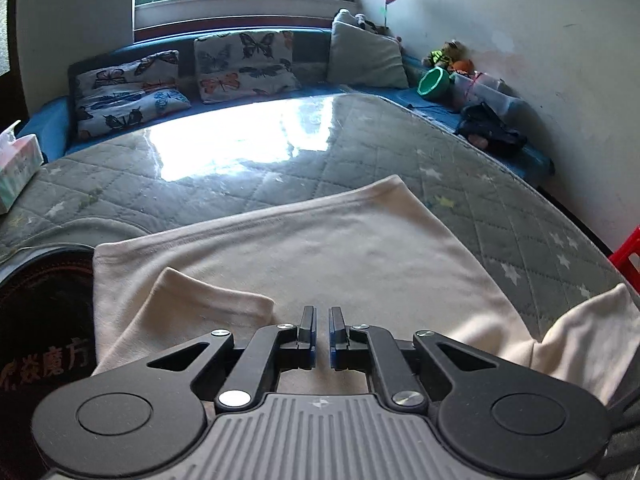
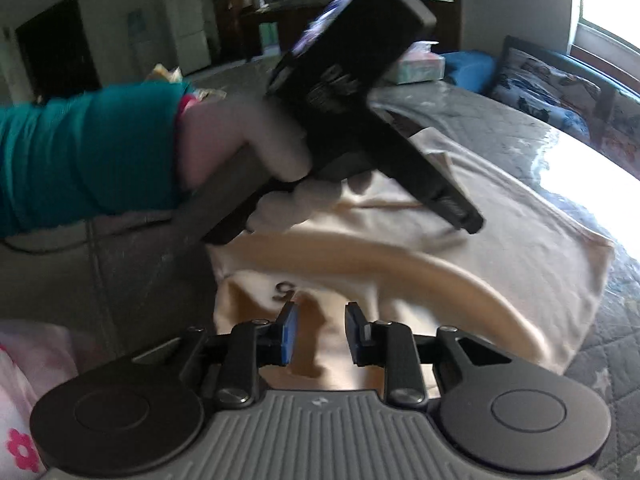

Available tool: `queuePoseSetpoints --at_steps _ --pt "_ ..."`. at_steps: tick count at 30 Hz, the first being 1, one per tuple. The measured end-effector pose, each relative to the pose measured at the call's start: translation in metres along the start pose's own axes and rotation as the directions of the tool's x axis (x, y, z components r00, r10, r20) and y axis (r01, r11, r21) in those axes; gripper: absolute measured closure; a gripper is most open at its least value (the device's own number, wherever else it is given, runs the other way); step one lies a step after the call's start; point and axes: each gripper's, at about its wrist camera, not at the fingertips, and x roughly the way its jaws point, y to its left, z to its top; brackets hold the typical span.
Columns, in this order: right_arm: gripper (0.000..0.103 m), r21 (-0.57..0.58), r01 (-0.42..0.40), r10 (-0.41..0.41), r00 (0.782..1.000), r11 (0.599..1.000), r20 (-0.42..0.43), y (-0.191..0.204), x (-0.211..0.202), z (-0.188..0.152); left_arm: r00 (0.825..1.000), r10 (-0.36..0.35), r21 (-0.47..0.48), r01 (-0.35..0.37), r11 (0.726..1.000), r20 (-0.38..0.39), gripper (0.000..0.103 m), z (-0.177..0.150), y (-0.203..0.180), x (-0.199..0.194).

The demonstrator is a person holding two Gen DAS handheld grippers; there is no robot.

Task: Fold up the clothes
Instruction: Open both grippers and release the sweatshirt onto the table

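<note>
A cream garment [image 1: 340, 248] lies spread flat on the grey quilted mat [image 1: 200, 200], with one sleeve [image 1: 200, 308] folded inward over its body. My left gripper [image 1: 322, 314] hovers low over the garment's near part, jaws shut with nothing between them. In the right wrist view the same garment [image 2: 500, 248] shows a small dark mark [image 2: 284, 290] and a curved fold. My right gripper [image 2: 322, 310] stands open just above that cloth, holding nothing. A white-gloved hand [image 2: 280, 148] with a teal sleeve holds the left gripper [image 2: 466, 220], whose tips point down at the garment.
Butterfly pillows [image 1: 244, 64] and a grey cushion line the blue bench behind the mat. A tissue box [image 1: 16, 168] sits at the left edge, a green bowl [image 1: 434, 82] and toys at the back right, a red crate [image 1: 628, 256] at the right. Pink floral cloth [image 2: 16, 400] lies near left.
</note>
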Motion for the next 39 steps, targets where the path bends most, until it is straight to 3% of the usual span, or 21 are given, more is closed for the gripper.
queuePoseSetpoints --at_steps 4,6,9,17,23,28,33,39 --pt "0.078 -0.073 0.074 -0.074 0.997 0.995 0.001 0.012 0.010 -0.002 1.000 -0.003 0.000 0.003 1.000 0.000 0.096 -0.001 0.000 0.002" --pt "0.096 -0.082 0.069 -0.069 0.998 0.994 0.005 0.015 0.011 -0.003 1.000 -0.005 0.000 0.005 1.000 0.001 0.096 -0.001 0.001 0.002" --pt "0.101 -0.084 0.079 -0.080 0.997 0.993 0.000 0.017 0.008 -0.003 1.000 -0.008 -0.001 0.008 1.000 0.004 0.096 -0.002 0.002 0.002" --pt "0.101 -0.121 0.039 -0.043 0.999 0.992 -0.033 0.034 -0.007 -0.009 1.000 -0.009 -0.006 0.009 1.000 0.015 0.095 -0.004 0.004 0.003" --pt "0.102 -0.175 -0.034 0.016 0.994 0.984 -0.105 0.047 -0.011 -0.020 1.000 -0.007 -0.007 0.007 1.000 0.020 0.095 -0.004 0.005 0.003" --pt "0.099 -0.108 -0.055 0.049 0.997 0.993 -0.059 0.042 -0.027 -0.012 1.000 -0.003 -0.004 0.003 1.000 0.024 0.095 -0.004 0.004 0.003" --pt "0.096 -0.011 0.049 -0.049 0.999 0.999 0.002 0.020 -0.025 -0.009 1.000 0.000 -0.007 0.000 1.000 0.028 0.095 -0.005 0.004 0.003" --pt "0.094 0.032 0.068 -0.064 0.992 0.997 -0.104 0.009 -0.016 -0.031 0.999 0.005 -0.005 -0.005 1.000 0.038 0.095 -0.006 0.004 0.004"
